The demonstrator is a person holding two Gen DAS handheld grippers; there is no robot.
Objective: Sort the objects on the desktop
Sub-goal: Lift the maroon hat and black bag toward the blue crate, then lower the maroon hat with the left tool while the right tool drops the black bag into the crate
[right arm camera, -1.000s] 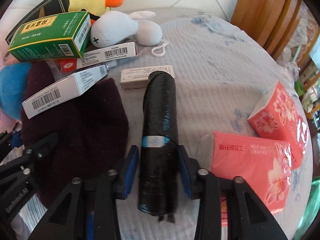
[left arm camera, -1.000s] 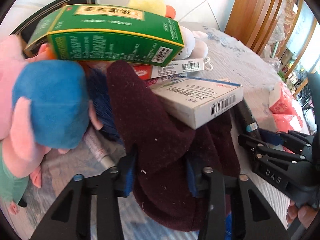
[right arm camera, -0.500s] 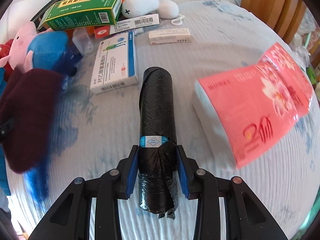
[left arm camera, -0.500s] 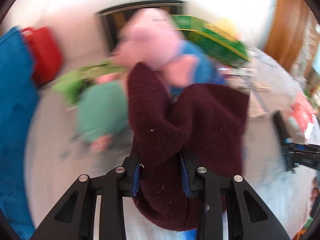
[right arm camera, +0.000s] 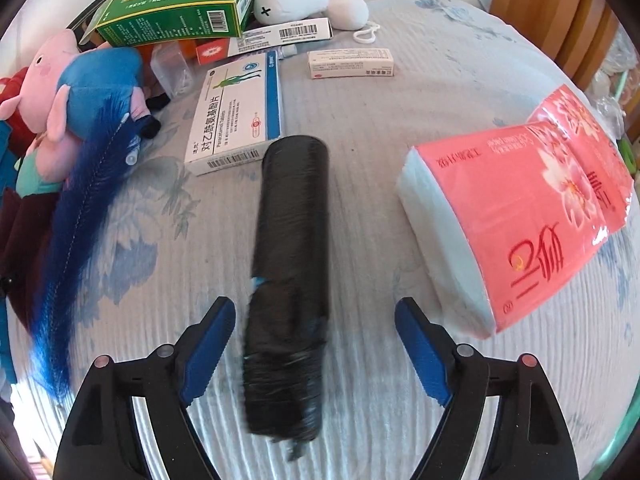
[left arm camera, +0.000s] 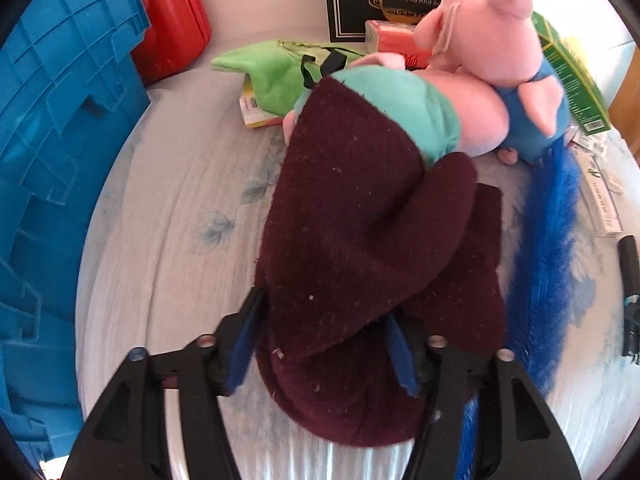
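Note:
A dark maroon woollen cloth [left arm camera: 360,220] lies bunched on the pale bedspread, its near end between the jaws of my left gripper [left arm camera: 323,308]. Those jaws are opening and the blue pads [left arm camera: 244,336] no longer pinch the cloth. In the right wrist view a black roll of bin bags [right arm camera: 292,240] lies lengthwise between the jaws of my right gripper [right arm camera: 315,306]. Those jaws are opening too, with clear gaps on both sides of the roll. The roll's tip [left arm camera: 628,264] shows at the right edge of the left wrist view.
A blue plastic crate [left arm camera: 60,160] fills the left side, with a red case [left arm camera: 172,20] behind it. Pig plushes [left arm camera: 480,60], a green pouch [left arm camera: 276,72] and a blue feather [right arm camera: 80,220] lie nearby. Pink tissue packs [right arm camera: 540,200], a white medicine box [right arm camera: 236,112] and a green box [right arm camera: 176,4] surround the roll.
My left gripper swung left with the maroon cloth, up beside the blue crate, then spread its jaws. My right gripper, shut on the black roll before, has let it go.

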